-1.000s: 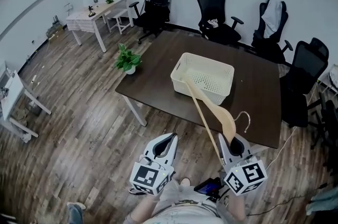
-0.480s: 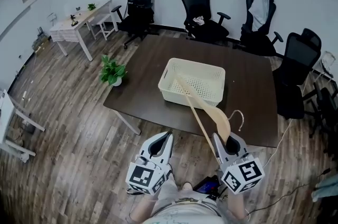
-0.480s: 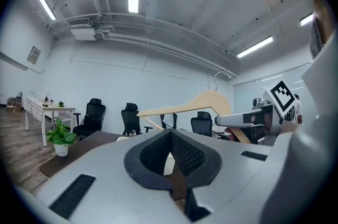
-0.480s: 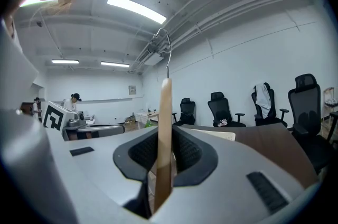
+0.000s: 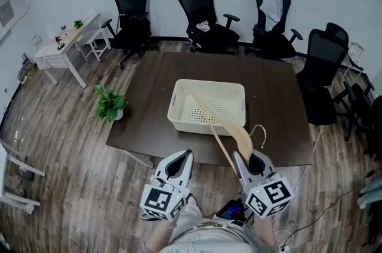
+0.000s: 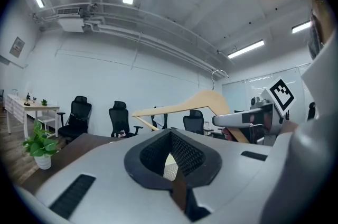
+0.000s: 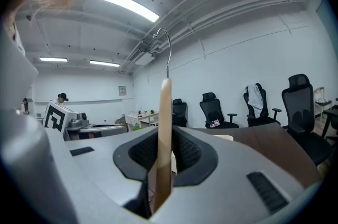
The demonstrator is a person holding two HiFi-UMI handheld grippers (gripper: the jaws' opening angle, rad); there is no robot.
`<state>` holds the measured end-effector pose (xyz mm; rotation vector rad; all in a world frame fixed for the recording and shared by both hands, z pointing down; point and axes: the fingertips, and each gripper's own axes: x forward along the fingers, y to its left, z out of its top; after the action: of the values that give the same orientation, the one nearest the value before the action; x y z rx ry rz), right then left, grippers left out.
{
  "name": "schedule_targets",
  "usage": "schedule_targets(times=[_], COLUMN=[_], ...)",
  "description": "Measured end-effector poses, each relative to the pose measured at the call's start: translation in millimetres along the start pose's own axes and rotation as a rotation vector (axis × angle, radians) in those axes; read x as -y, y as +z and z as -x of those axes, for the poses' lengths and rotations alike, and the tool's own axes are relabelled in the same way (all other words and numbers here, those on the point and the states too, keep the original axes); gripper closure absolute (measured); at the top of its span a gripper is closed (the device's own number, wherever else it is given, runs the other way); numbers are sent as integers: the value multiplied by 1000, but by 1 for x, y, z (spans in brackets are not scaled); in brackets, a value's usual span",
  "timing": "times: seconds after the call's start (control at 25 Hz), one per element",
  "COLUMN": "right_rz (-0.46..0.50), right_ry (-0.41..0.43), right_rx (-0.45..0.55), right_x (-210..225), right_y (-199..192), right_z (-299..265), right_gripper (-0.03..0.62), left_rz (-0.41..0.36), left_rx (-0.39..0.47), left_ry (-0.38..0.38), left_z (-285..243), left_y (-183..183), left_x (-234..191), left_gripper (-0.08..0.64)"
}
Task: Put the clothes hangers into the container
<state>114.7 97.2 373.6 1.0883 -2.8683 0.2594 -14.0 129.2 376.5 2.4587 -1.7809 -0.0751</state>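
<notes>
Hanger (image 5: 230, 129) carried toward the container (image 5: 179, 120), not yet in it.

The wooden hanger stands on edge in the right gripper (image 5: 249, 157), whose jaws are nearly closed and pinch its near arm. Its far arm slants out over the container's near rim, hook to the right. The left gripper (image 5: 179, 157) hangs beside it, jaws together and empty. I judge this the carrying step. Next the hanger must go farther over the worktop (image 5: 274, 96), drop inside the container, and the jaws let go. The near rim could catch the long arm. A plant (image 5: 109, 105) stands at left, and chairs (image 5: 203, 22) line the far side, both clear of the path.
</notes>
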Motion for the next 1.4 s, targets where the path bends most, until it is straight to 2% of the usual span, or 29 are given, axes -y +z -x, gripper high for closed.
schedule_targets(times=[0.6, 0.76, 0.96, 1.16, 1.4], right_rz=[-15, -27, -20, -25, -10], right_ry=[-105, -138, -168, -179, -128], right_rx=[-15, -19, -34, -57, -59], right_x=[-12, -13, -13, -9, 4], right_y=[-8, -12, -15, -14, -4], right_z=[-52, -54, -56, -66, -101], right_gripper=[532, 532, 532, 532, 532], left_rz=[-3, -12, 12, 33, 25], left_rx=[-27, -20, -39, -51, -43], left_ry=[-138, -162, -184, -163, -113], left_z=[-21, -25, -27, -28, -47], left_y=[-4, -3, -12, -11, -11], left_x=[-55, -63, -68, -79, -105], left_gripper=[549, 549, 549, 549, 549])
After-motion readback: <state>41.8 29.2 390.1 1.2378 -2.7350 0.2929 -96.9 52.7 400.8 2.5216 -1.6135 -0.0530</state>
